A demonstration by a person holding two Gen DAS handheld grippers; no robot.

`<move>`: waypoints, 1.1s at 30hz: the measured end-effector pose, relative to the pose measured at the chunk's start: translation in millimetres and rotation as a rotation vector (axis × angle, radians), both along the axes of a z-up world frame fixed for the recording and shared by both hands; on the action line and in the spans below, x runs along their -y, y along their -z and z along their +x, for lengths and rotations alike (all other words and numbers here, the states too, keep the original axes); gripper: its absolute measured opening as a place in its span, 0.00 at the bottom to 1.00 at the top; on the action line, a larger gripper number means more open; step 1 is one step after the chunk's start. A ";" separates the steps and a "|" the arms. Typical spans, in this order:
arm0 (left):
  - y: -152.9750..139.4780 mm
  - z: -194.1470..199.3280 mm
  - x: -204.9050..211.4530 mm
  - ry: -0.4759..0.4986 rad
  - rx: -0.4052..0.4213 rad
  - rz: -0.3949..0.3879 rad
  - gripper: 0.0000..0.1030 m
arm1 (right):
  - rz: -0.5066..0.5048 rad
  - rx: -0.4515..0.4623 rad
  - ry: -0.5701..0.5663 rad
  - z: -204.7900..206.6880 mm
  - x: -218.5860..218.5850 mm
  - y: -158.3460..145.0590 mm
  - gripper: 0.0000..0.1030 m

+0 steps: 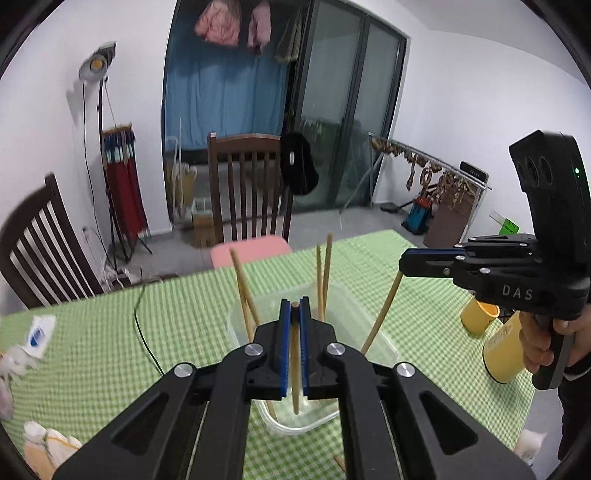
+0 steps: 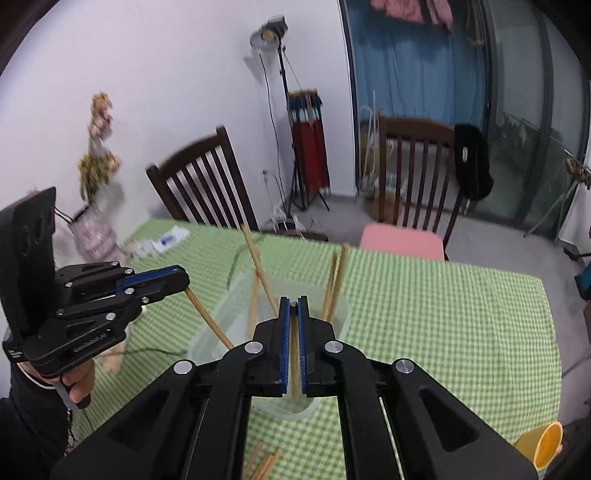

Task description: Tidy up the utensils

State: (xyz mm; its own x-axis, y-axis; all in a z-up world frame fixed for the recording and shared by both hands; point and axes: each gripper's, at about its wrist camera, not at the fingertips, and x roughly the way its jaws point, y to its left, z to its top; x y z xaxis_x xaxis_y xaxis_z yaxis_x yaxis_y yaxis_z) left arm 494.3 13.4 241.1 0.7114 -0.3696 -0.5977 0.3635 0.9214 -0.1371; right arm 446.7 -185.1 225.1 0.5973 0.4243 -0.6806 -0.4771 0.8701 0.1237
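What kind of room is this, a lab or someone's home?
Most likely a home dining area: a table under a green checked cloth, wooden dining chairs around it, and laundry hanging by the glass balcony door.

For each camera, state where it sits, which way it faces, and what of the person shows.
Left wrist: on the left gripper, looking down over its chopstick into the clear container; right hand shows.
Right wrist: on the right gripper, same downward aim; left hand shows.
Shared: container, green checked tablecloth, each other's gripper.
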 end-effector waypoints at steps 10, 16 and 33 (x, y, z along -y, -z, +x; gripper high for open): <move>23.2 13.4 -1.7 -0.048 -0.024 -0.007 0.03 | -0.043 -0.002 -0.009 11.6 -19.0 19.7 0.05; 18.4 8.9 -3.3 -0.039 -0.011 -0.004 0.26 | 0.022 0.008 0.014 9.2 -4.8 11.7 0.18; -33.2 -84.1 -20.1 -0.091 0.099 0.031 0.39 | 0.026 0.117 0.051 -68.0 24.4 -30.1 0.33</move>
State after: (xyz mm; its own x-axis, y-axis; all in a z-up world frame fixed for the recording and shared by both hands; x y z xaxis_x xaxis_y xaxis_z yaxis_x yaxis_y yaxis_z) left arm 410.1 33.5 274.3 0.7971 -0.2836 -0.5331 0.2887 0.9544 -0.0760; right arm 378.7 -209.5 255.2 0.6933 0.4076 -0.5943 -0.4446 0.8909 0.0924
